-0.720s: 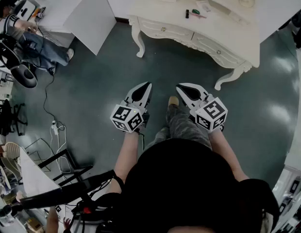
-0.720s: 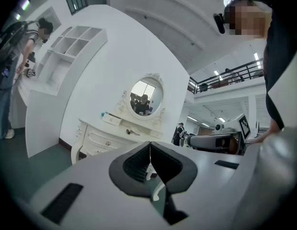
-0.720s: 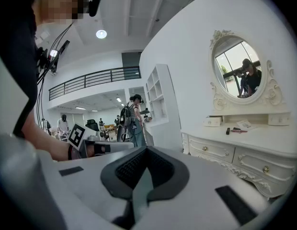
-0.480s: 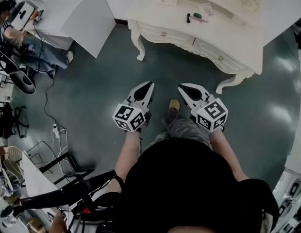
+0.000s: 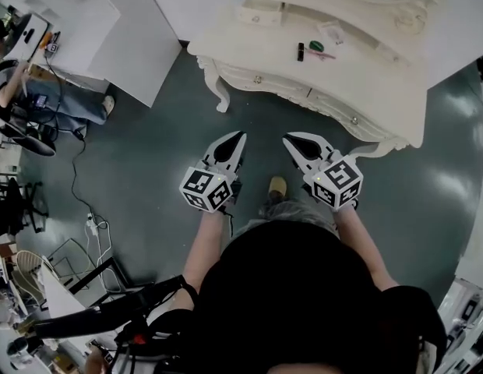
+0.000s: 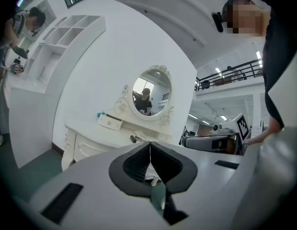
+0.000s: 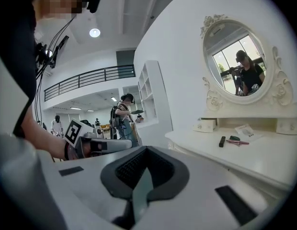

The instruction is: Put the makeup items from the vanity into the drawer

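Note:
A cream vanity (image 5: pixel 366 72) with an oval mirror (image 6: pixel 151 92) stands ahead of me. On its top lie a black tube (image 5: pixel 301 51), a green compact (image 5: pixel 316 47) with a pink stick beside it, and a small white packet (image 5: pixel 332 31). The same black tube (image 7: pixel 222 141) and green compact (image 7: pixel 234 138) show in the right gripper view. Two closed drawers with knobs (image 5: pixel 258 79) run along the vanity's front. My left gripper (image 5: pixel 235 139) and right gripper (image 5: pixel 291 141) hover side by side over the floor, short of the vanity. Both are shut, with nothing held.
A small white drawer box (image 5: pixel 262 12) sits on the vanity's left shelf. White panels and a shelf unit (image 5: pixel 109 22) stand to the left. A seated person (image 5: pixel 39 92), cables and a power strip (image 5: pixel 89 223) lie at the far left. My shoe (image 5: pixel 278 186) shows between the grippers.
The vanity has come nearer and lower in the head view as I step toward it. Both grippers keep their pose, shut.

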### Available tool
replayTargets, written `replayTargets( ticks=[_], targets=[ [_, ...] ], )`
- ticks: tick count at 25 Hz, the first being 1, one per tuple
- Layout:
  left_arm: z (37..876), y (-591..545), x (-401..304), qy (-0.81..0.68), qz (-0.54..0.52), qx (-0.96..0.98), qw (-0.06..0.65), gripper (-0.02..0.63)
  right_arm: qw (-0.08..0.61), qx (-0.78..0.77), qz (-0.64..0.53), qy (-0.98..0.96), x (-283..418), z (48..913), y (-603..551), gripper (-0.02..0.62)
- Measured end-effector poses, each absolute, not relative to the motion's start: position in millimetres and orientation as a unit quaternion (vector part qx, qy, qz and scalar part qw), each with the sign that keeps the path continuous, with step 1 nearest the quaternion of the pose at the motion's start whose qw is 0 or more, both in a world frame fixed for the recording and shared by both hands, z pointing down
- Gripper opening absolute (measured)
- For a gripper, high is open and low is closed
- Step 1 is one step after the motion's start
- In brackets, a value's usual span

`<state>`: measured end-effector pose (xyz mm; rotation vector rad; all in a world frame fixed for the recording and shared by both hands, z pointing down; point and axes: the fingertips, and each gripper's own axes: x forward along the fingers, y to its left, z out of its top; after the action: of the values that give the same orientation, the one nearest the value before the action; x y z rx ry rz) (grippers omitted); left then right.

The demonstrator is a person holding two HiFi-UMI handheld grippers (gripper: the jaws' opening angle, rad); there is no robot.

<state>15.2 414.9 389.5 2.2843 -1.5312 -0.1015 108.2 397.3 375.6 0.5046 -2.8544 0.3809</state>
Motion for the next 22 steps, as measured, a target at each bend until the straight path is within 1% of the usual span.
replayTargets(
  ticks=[11, 18, 22],
  targets=[
    [399, 337, 15, -0.532, -0.033, 0.823, 0.196, 0.017, 0.099, 0.194, 0.165, -0.962, 105, 392, 316, 0.021],
    [409, 295, -6, -0.515, -0.032, 0.828, 0.218, 0.017, 0.105, 0.226, 0.191, -0.949, 89, 403, 278, 0.021],
    [403, 257, -18, -0.489, -0.018, 0.846, 0.214, 0.017, 0.095, 0.251, 0.215, -0.939, 73, 406, 246, 0.021]
  ],
)
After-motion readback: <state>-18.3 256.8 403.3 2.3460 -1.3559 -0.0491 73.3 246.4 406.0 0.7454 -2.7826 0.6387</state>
